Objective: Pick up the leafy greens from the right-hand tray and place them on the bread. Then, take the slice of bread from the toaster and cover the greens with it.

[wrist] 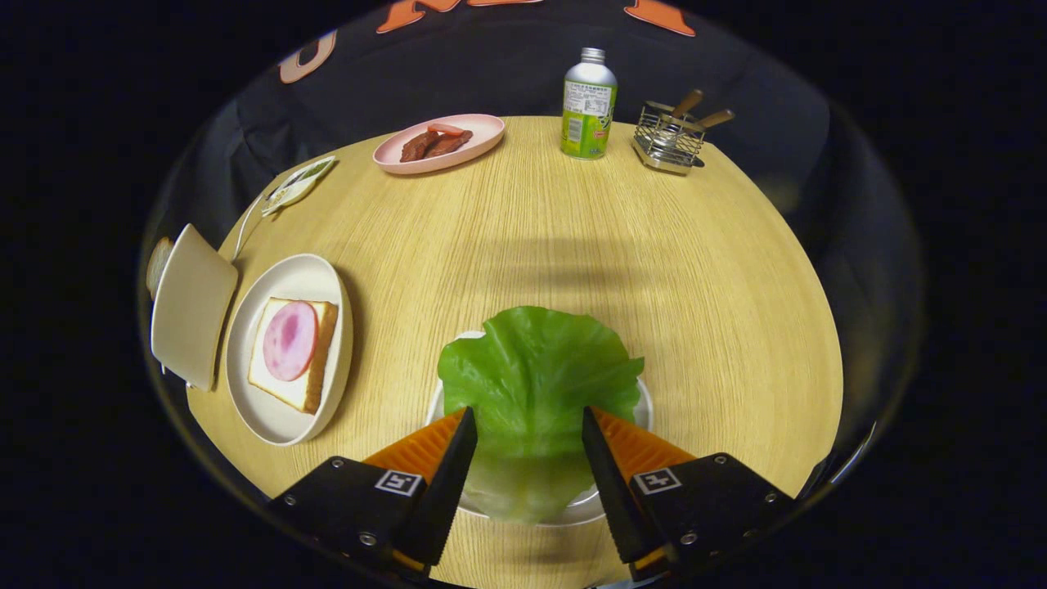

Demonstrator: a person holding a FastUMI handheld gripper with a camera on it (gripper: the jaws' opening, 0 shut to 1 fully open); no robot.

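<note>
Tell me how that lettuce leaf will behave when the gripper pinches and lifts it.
The lettuce leaf looks thin with ruffled edges, so it will probably flop and droop. It seems light. The open gripper straddles it over the small plate; a shallow pinch may slip.

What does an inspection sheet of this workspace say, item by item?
Surface: round light wooden table.
Job's things: green lettuce leaf on small white tray; bread slice with pink ham on white oval plate; beige toaster beside that plate, bread slice at its far side.
Clutter: pink plate of brown meat, green metal bottle, wire holder with wooden-handled utensils, small packet.
Tool: open, fingers astride the leaf.
Cables: thin white cord behind the toaster.
Surroundings: black cloth wall.
</note>
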